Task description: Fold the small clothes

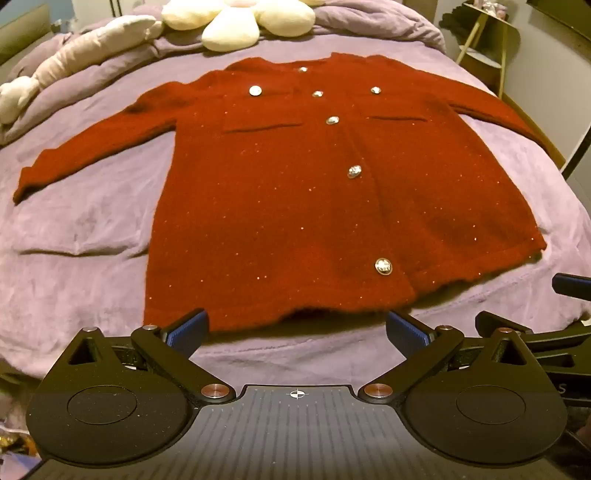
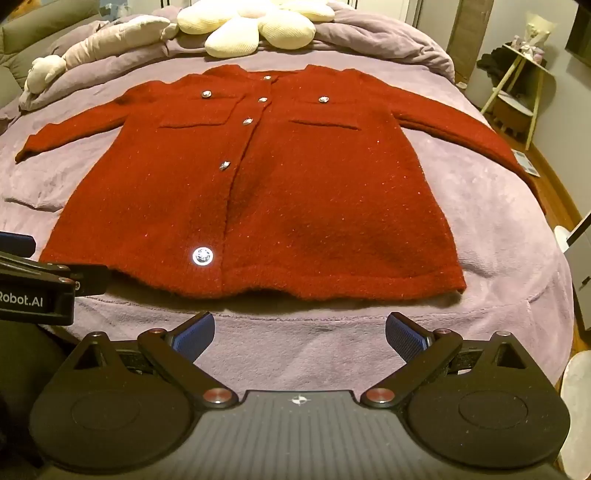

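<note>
A red knitted cardigan (image 1: 295, 192) with silver buttons lies flat, face up, sleeves spread, on a purple bedspread (image 1: 74, 236). It also shows in the right wrist view (image 2: 280, 192). My left gripper (image 1: 295, 328) is open and empty, just short of the hem's left half. My right gripper (image 2: 299, 328) is open and empty, a little short of the hem's right half. The right gripper's tip shows at the right edge of the left wrist view (image 1: 569, 286). The left gripper's body shows at the left edge of the right wrist view (image 2: 33, 291).
Cream flower-shaped cushions (image 1: 236, 18) and a rumpled purple duvet (image 1: 92, 48) lie at the head of the bed. A small shelf stand (image 2: 517, 85) is to the right of the bed. The bed's right edge drops to a wooden floor (image 2: 561, 206).
</note>
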Motion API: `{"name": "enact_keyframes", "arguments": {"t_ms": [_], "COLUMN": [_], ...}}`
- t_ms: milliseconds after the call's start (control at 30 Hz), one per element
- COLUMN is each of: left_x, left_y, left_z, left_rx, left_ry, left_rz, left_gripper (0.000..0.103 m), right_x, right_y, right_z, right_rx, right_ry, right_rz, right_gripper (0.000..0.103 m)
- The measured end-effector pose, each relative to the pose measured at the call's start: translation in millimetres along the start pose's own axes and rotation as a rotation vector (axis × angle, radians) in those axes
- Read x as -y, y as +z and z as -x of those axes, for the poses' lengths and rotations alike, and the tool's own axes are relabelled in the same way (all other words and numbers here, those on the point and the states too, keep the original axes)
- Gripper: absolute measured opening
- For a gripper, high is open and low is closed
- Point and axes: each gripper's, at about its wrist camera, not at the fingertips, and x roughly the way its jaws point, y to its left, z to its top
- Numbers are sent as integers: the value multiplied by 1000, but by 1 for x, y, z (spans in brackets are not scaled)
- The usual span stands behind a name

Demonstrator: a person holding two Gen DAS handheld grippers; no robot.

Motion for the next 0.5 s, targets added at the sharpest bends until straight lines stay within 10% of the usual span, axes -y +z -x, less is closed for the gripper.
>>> {"name": "enact_keyframes", "arguments": {"t_ms": [500], "left_x": [-2], "left_y": [-2], "left_z": [1], "left_rx": [0], "left_ry": [4], "left_rz": [3], "left_gripper": [103], "right_x": [1], "right_y": [-2], "right_z": [0], "right_rx": [7], "right_ry": [-5], "right_rz": [6], "right_gripper": [99]}}
